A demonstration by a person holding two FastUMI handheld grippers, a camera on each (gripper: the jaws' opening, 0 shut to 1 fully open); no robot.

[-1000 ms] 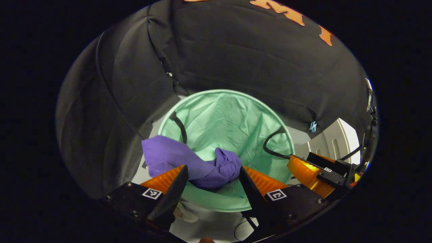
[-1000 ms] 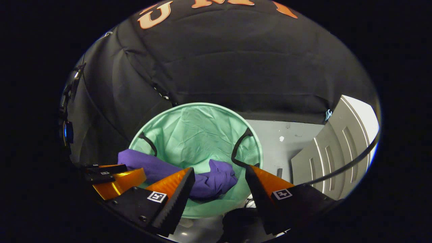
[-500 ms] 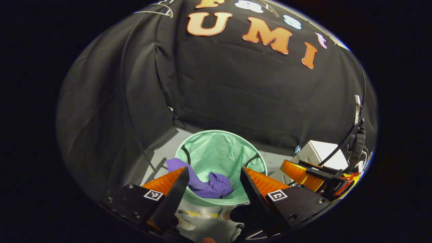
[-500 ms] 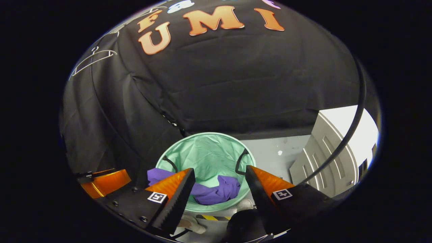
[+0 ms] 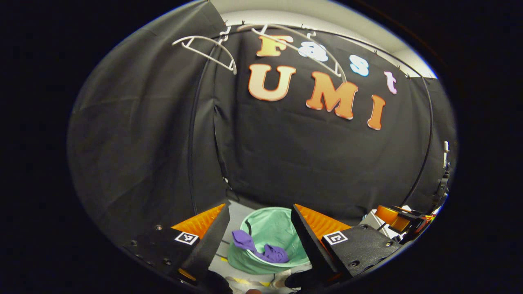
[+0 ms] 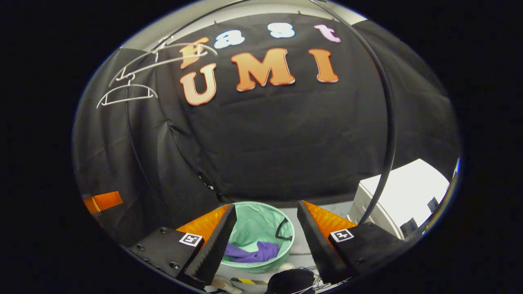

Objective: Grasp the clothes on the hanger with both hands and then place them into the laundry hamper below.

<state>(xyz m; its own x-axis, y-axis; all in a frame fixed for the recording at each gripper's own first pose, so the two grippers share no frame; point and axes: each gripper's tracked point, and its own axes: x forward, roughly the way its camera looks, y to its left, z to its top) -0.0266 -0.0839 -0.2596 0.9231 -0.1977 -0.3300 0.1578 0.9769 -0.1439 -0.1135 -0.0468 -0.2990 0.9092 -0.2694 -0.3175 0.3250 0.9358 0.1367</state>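
The purple garment lies crumpled in the mint-green hamper, one end draped over its left rim. In the right gripper view the same garment rests inside the hamper far below. My left gripper is open and holds nothing, well above the hamper. Just as high, my right gripper is open and holds nothing. Two bare white hangers hang from the rail at the top; the hangers also show at the upper left of the right gripper view.
A white cabinet stands on the floor to the right of the hamper. A black cable arcs down in front of it. The other gripper shows at the right edge of the left gripper view. Yellow-black tape marks the floor.
Both grippers have risen far above the hamper and tilted up, so the hamper has shrunk and the hangers have come into sight. The garment stays in the hamper. Both stay open.
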